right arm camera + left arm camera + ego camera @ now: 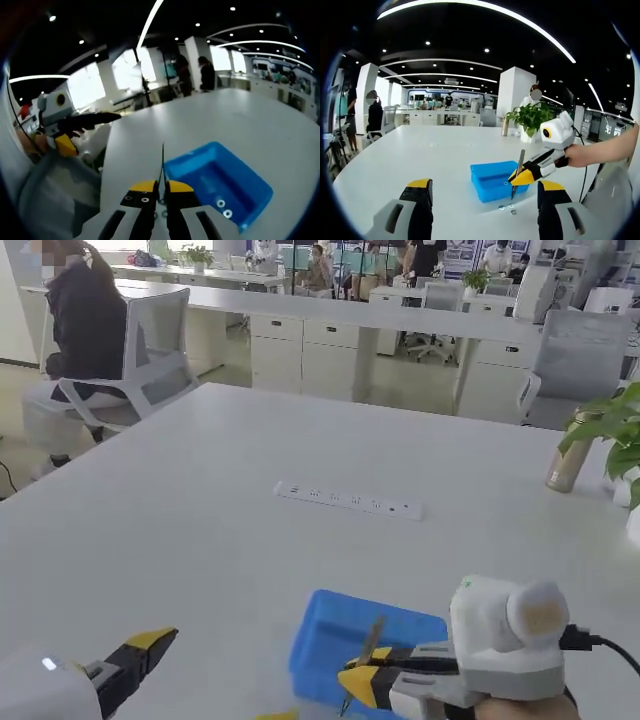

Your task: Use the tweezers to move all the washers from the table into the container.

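The right gripper [161, 186] has its yellow-tipped jaws pressed together on the tweezers [162, 160], which stick out forward as a thin dark blade. In the left gripper view the tweezers point steeply down, their tip just above the white bench [200, 500] at the near edge of the blue container [492, 181]. Whether the tip has hold of anything is too small to tell. Three small loose washers [510, 206] lie on the bench just beside that near edge, close under the tweezer tip. Two more washers [220, 203] lie on the floor of the container, near one corner. The left gripper [485, 184] has its jaws spread wide with nothing between them; it hangs over the bench on the near side of the container, apart from it, facing the right gripper across the loose washers. Farther back on the bench a white power strip [348, 500] lies flat, and at the right edge stand a leafy plant [610, 430] and a pale bottle [567, 465]. A person [85, 310] sits in a mesh chair at the far left. Blue signs [462, 254] on the back wall carry lettering too blurred to read.
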Motion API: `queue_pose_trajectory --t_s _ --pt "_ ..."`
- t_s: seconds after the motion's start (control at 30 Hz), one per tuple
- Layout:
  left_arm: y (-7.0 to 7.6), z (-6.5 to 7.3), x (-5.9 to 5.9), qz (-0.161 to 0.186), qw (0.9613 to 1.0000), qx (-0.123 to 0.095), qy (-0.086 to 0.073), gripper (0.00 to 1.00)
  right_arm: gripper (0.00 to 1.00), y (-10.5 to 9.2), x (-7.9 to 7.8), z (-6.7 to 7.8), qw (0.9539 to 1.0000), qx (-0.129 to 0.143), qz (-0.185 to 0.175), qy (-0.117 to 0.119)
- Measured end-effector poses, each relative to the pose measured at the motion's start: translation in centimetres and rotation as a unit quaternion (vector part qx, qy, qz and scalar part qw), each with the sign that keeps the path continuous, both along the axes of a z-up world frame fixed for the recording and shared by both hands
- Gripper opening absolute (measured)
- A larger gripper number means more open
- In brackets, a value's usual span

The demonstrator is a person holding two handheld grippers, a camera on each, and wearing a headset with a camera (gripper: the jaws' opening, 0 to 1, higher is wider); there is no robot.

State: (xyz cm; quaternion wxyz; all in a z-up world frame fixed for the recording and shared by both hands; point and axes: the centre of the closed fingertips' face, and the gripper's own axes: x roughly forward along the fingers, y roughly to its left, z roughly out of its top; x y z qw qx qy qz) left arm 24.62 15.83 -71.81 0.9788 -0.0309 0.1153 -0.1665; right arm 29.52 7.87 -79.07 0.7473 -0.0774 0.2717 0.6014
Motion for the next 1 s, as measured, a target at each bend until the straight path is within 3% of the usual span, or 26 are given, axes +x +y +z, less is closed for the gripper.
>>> queue_pose_trajectory --t_s 0.13,0.23,1.0 --pt "0.4 0.7 0.1 0.012 0.9998 -0.003 -0.017 0.98 0.03 0.0 -0.4 -1.7 0.9995 -0.029 0.013 -0.006" --pt "0.4 0.9 0.1 0.014 0.9997 -0.007 -0.020 0.99 0.03 -0.1 -0.6 -2.0 0.9995 -0.029 0.012 -0.002" --pt "0.4 0.6 0.1 0.013 0.9998 -0.007 -0.011 0.97 0.04 -0.4 -0.5 -2.9 0.9989 -0.045 0.010 -0.005"
